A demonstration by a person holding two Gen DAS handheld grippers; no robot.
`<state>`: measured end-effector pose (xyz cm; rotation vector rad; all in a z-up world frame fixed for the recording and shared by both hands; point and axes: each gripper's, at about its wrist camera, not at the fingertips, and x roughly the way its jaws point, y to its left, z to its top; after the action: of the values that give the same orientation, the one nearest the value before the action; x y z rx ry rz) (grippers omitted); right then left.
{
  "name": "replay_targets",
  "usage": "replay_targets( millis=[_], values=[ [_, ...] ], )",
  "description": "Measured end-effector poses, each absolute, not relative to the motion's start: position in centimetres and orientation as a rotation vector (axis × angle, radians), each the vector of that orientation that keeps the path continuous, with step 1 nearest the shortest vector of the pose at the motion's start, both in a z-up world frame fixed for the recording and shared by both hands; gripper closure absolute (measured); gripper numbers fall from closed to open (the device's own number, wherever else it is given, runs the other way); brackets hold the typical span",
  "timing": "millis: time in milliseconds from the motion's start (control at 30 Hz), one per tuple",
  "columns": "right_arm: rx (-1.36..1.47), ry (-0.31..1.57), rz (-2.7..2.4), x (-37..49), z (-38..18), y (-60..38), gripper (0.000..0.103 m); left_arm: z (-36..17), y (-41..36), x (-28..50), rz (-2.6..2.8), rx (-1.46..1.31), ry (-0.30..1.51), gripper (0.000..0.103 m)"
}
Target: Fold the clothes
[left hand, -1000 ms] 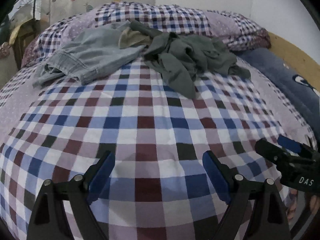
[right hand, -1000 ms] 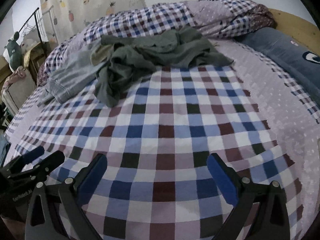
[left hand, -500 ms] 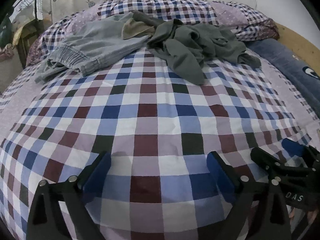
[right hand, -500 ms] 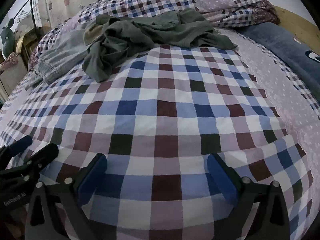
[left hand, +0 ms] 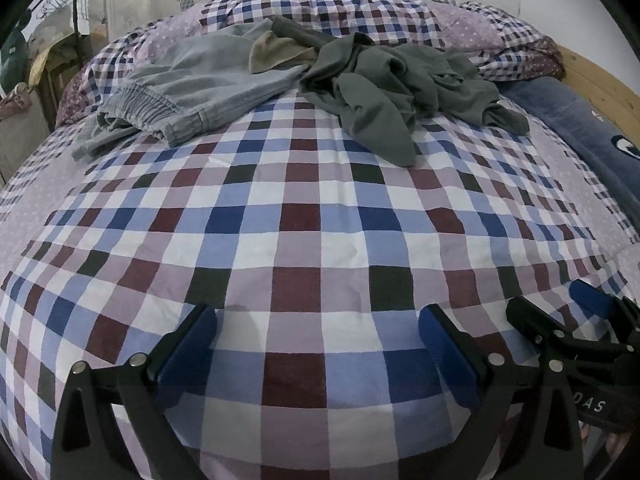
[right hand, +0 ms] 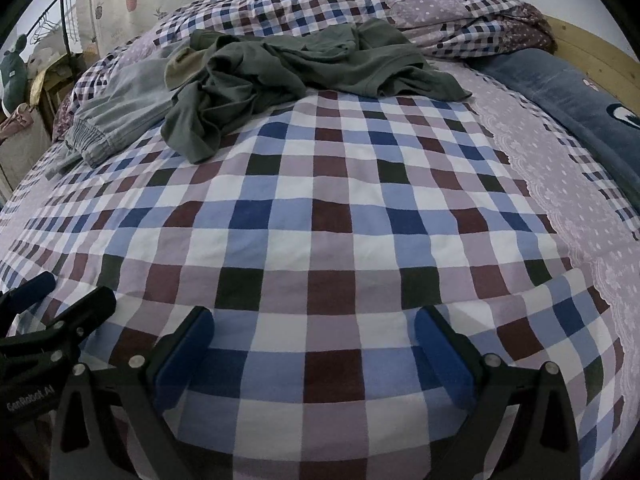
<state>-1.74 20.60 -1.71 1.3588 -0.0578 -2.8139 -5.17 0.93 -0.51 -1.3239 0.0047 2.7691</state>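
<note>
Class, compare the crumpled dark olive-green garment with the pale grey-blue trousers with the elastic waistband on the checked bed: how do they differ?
The dark olive-green garment is bunched into a tangled heap; the pale grey-blue trousers lie flatter and more spread out. The green garment is darker and looks smooth; the trousers show a gathered elastic waistband. The green one lies nearer the blue blanket, the trousers nearer the clothes rack side. Both lie unfolded at the far end of the checked bed cover.

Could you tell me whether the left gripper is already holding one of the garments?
No, the left gripper stands open over bare checked bedspread, with the green garment lying far beyond it.
</note>
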Motion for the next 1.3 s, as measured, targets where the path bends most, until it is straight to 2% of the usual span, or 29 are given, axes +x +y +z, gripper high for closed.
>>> replay_targets(
  millis=[1300],
  values=[
    [1.351, -0.049, -2.817, -1.78, -1.7, 20.59, 0.0, -0.52, 0.91, -4.93, 2.781, -1.298, -0.008, 0.0]
  ],
)
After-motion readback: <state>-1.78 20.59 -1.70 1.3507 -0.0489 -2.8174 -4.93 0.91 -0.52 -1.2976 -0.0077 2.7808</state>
